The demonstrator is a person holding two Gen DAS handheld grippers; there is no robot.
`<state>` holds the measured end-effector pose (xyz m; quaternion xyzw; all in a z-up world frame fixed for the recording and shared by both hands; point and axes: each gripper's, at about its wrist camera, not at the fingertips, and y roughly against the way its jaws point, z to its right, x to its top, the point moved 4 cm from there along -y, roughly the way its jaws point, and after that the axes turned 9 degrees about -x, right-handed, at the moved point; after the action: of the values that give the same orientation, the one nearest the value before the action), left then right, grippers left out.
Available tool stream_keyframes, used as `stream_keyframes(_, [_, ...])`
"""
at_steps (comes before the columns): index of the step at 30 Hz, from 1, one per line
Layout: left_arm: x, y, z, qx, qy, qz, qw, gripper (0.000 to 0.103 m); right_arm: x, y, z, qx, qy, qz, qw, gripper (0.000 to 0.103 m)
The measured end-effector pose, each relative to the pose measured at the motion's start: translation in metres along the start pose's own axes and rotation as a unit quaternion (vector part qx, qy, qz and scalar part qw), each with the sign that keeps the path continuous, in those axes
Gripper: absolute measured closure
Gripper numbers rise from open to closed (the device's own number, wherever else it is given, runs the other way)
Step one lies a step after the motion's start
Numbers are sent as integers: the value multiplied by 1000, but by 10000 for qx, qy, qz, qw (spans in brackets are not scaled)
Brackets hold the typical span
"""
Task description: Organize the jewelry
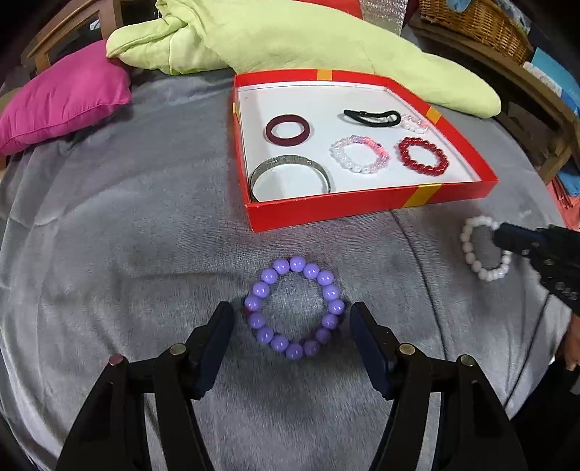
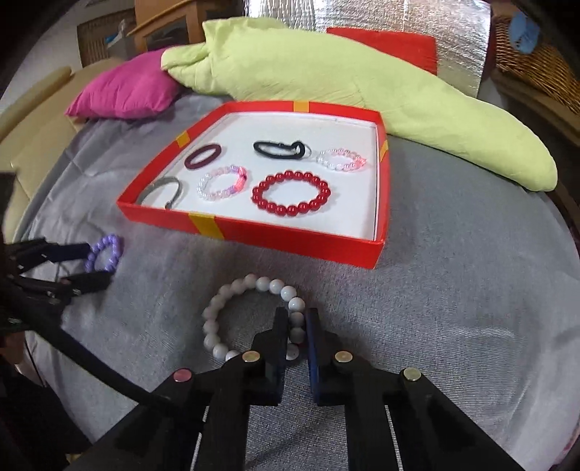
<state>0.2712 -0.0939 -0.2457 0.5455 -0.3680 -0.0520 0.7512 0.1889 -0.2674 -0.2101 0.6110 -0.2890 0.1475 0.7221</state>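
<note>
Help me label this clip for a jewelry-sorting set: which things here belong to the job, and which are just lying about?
Part of the job:
- red box holding bracelets and hair ties
- white bead bracelet, pinched by the right hand-held gripper
- purple bead bracelet, between the open left hand-held gripper's fingers

Lying about:
- pink pillow
- green cushion
- wicker basket

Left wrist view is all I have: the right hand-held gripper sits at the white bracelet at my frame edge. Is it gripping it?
Observer: Yes. The right hand-held gripper is shut on the white bead bracelet, pads squeezing beads on its right side.
Operator: Lifted?
Observer: Doesn't look so; its far arc lies on the grey blanket.
Operator: Room in the box?
Observer: The red box has bare white floor at its near right corner, beside the red bead bracelet.
</note>
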Motion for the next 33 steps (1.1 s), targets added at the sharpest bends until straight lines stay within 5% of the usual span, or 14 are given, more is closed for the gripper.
stream_keyframes(6, [1, 4, 2, -30, -42, 165, 9998, 78, 4, 12, 10, 184, -362, 157, 9991, 92])
stream_keyframes(15, [2, 18, 1, -143, -64, 409, 9990, 84, 10, 21, 26, 370, -768, 276, 9960, 92])
stream_keyframes(16, [3, 22, 3, -179, -78, 474, 9987, 86, 11, 23, 29, 418, -828, 303, 9952, 92])
stream_keyframes(17, [4, 25, 5, -240, -97, 503, 9984, 103, 12, 24, 30, 474, -876, 321, 9945, 92])
stream_keyframes(33, [14, 53, 23, -525, -407, 1019, 9926, 103, 20, 44, 51, 1012, -1431, 626, 9825, 92])
